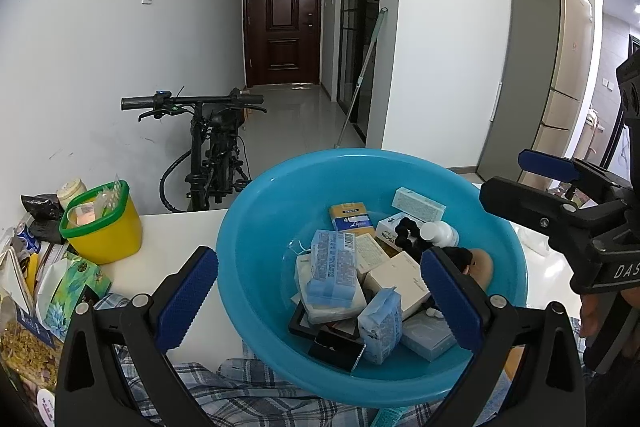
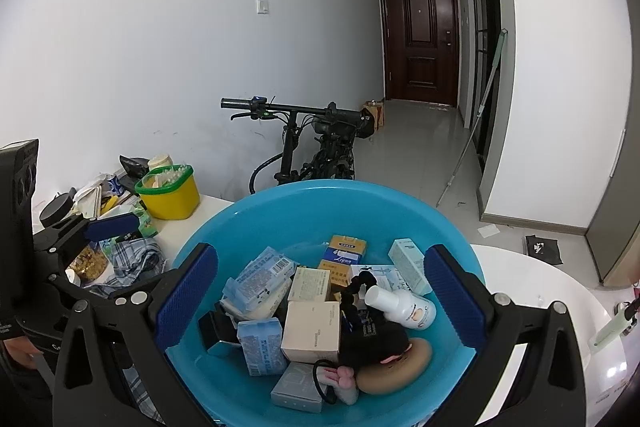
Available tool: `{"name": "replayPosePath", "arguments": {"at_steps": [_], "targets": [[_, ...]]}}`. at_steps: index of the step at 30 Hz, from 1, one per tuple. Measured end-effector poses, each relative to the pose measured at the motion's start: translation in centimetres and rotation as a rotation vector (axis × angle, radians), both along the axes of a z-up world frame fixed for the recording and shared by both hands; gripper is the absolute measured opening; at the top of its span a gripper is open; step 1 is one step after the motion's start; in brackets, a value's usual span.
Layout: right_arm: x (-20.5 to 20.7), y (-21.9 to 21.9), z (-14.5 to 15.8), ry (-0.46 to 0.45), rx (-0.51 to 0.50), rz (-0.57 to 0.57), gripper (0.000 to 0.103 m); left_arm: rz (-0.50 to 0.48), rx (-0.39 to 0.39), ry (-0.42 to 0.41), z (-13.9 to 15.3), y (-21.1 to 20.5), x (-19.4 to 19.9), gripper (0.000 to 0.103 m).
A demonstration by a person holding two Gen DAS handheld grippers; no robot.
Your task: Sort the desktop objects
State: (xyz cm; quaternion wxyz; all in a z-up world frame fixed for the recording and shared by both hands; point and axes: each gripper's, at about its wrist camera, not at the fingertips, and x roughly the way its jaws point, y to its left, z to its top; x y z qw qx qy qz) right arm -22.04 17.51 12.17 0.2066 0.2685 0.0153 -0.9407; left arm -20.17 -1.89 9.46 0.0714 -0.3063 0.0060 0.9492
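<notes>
A blue plastic basin (image 1: 248, 215) (image 2: 320, 183) stands on the white table (image 1: 180, 227) and holds several small items. Among them are light-blue tissue packs (image 1: 334, 265) (image 2: 260, 275), a yellow-and-blue box (image 1: 352, 217), a beige box (image 2: 312, 331), a white bottle (image 1: 440, 233) (image 2: 404, 305) and a black hair tie. My left gripper (image 1: 320, 303) hangs open over the basin's near side with nothing between its blue pads. Over the same basin my right gripper (image 2: 320, 301) is also open and empty. From the left wrist view it (image 1: 516, 183) shows at the right.
A yellow tub with a green rim (image 1: 104, 227) (image 2: 170, 195) stands left of the basin. Snack bags (image 1: 24, 339) and a plaid cloth (image 1: 224, 387) (image 2: 136, 259) crowd the table's left and near side. A black bicycle (image 1: 212, 147) is parked behind the table.
</notes>
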Motion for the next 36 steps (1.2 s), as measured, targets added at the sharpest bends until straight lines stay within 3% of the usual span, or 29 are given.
{"name": "replayPosePath", "arguments": {"at_steps": [14,23,33,36], "targets": [[0.7,-0.8,0.7,0.01,0.03,0.005,0.103,-0.002,-0.002,0.001,0.0,0.2,0.0,0.103],[1.0,0.4,1.7,0.02,0.035,-0.072,0.103,0.0,-0.004,0.0,0.3,0.1,0.2,0.103],[4.8,0.4,4.5,0.126,0.058,-0.069,0.103,-0.043,0.033,0.041,2.3,0.1,1.8,0.103],[5.3,0.8,3.6,0.073,0.085,-0.088,0.103,-0.045,0.054,0.045,2.7,-0.1,2.0,0.103]]}}
